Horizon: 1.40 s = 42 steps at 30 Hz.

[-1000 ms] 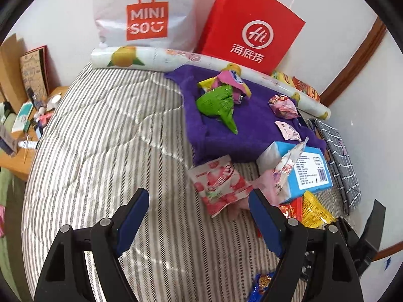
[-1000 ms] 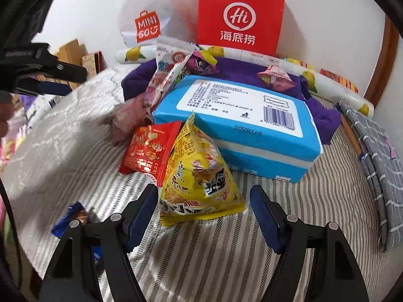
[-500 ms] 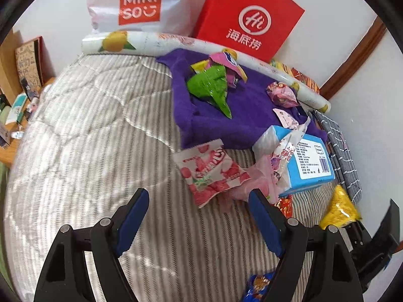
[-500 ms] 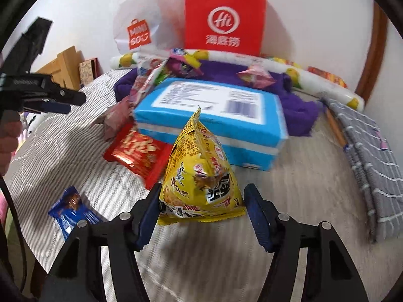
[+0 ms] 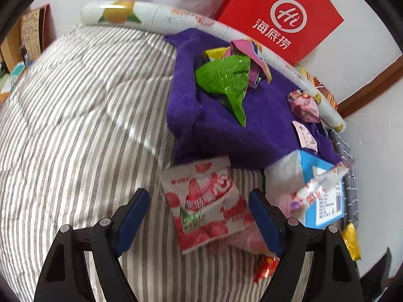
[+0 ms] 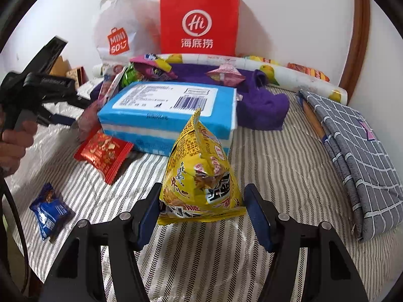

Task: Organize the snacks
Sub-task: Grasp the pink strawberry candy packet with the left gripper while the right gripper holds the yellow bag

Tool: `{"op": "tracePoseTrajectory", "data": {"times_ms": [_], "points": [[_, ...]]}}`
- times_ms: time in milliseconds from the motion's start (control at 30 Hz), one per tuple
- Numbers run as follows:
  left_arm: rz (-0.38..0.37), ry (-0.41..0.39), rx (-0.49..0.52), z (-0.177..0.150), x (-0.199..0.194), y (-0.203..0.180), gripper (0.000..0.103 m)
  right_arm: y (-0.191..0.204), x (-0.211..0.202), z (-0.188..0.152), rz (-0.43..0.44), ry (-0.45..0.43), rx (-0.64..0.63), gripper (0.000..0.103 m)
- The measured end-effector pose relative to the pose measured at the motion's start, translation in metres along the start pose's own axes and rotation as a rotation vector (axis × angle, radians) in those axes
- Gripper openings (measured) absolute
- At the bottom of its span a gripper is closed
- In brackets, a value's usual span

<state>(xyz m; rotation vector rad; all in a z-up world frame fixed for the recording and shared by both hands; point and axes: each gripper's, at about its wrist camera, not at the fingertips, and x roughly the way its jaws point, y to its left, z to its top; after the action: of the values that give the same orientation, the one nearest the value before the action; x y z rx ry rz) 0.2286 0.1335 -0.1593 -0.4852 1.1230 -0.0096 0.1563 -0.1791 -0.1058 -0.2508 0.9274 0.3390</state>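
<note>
Two grippers in our hands, both over the striped bed. Left gripper (image 5: 199,216) spread wide, gripping nothing; we hang it over the strawberry snack pack (image 5: 206,201), which lies lower centre of the left wrist view, just below the purple towel (image 5: 252,130). Green pack (image 5: 224,78) sits on that towel, upper centre. In the right wrist view, red packet (image 6: 103,154) centre-left, blue tissue pack (image 6: 171,110) mid-frame behind. Right gripper (image 6: 201,207), bottom centre, has just been closing; its pads now squeeze the yellow snack bag (image 6: 201,173), upright btwn them.
</note>
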Motion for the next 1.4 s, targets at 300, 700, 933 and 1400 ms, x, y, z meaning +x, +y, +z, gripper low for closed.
{"op": "tracePoseTrajectory", "data": {"times_ms": [300,700,933,1400], "points": [[0.05,-0.027,0.094,-0.011,-0.007,-0.003,0.059,-0.005,0.007,0.003,0.002,0.03,0.035,0.064],[0.161,-0.07,0.221,-0.024,-0.009,-0.008,0.062,-0.007,0.012,0.003,0.005,0.049,0.042,0.064],[0.196,-0.171,0.243,-0.029,-0.009,-0.009,0.061,-0.009,0.013,0.002,0.011,0.055,0.056,0.064],[0.24,-0.2,0.276,-0.035,-0.008,-0.014,0.06,-0.014,0.022,0.008,-0.001,0.073,0.059,0.064]]}}
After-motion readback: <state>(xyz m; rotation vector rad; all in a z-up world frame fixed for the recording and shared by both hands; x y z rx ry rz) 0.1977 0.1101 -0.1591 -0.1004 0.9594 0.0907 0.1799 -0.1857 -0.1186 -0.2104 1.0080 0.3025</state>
